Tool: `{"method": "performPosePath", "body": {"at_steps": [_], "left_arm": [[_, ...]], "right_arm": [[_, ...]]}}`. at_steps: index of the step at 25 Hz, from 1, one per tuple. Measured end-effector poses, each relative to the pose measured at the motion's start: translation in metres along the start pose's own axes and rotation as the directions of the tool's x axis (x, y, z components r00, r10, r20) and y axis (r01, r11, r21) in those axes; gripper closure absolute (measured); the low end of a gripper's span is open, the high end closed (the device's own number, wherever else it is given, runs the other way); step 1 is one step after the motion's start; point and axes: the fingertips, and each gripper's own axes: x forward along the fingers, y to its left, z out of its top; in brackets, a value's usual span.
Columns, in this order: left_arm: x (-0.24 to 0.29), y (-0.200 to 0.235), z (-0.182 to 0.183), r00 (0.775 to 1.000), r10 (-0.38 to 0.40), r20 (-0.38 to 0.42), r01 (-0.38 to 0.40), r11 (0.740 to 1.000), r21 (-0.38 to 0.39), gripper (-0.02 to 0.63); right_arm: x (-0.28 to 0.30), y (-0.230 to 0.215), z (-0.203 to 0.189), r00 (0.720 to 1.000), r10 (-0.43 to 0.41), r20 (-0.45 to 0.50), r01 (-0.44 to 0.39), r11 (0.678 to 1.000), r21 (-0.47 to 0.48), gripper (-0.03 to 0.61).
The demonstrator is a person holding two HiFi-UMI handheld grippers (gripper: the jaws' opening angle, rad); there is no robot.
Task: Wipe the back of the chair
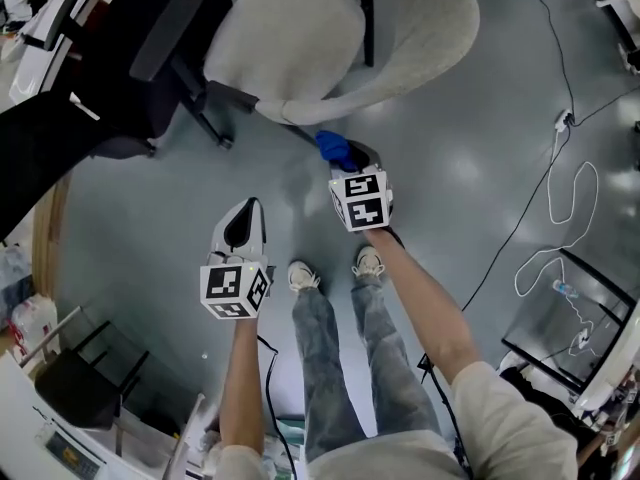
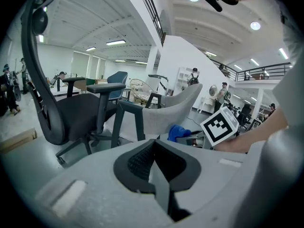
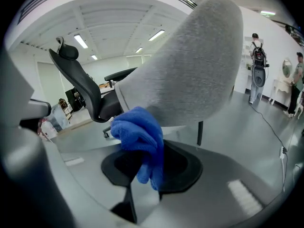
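glossy grey floor (image 1: 470,148) everywhere in the head view, looks like a big open office. the grey fabric chair (image 1: 340,38) sits at 12 o'clock with its curved back turned toward the person. a black office chair (image 1: 120,58) is just beside it at about 10 o'clock. a white cable (image 1: 565,218) loops over the floor out at 3 o'clock.

the right gripper (image 1: 348,160) is reaching toward the chair with its jaws clamped on a bunched blue cloth (image 1: 335,148). in the right gripper view the cloth (image 3: 140,137) pokes up out of the jaws, right at the lower edge of the chair back (image 3: 190,65). honestly can't tell if it's touching the fabric or just short of it.

the left gripper (image 1: 243,220) hangs lower, at roughly 7 o'clock from the right one and well apart from the chair. its own view shows the jaws pressed together with nothing in them. the person's sneakers (image 1: 303,275) are at 6 o'clock, between the two arms.
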Motion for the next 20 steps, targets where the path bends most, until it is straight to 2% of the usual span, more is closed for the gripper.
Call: {"method": "performPosePath", "body": {"at_steps": [6, 10, 15, 20], "left_arm": [[-0.026, 0.05, -0.008, 0.999, 0.052, 0.0, -0.052, 0.998, -0.036, 0.612], [-0.039, 0.081, -0.011, 0.997, 0.078, -0.007, -0.079, 0.995, -0.054, 0.612], [-0.047, 0.109, -0.011, 0.994, 0.104, -0.017, -0.105, 0.992, -0.069, 0.612], [-0.047, 0.119, -0.013, 0.994, 0.111, -0.025, -0.112, 0.991, -0.073, 0.612]], "right_arm": [[0.035, 0.065, 0.013, 0.998, 0.061, -0.009, -0.061, 0.998, -0.029, 0.479], [0.061, 0.091, 0.022, 0.997, 0.075, -0.014, -0.075, 0.997, -0.035, 0.479], [0.086, 0.102, 0.031, 0.997, 0.07, -0.021, -0.07, 0.997, -0.029, 0.479], [0.096, 0.094, 0.035, 0.999, 0.05, -0.021, -0.05, 0.999, -0.019, 0.479]]}}
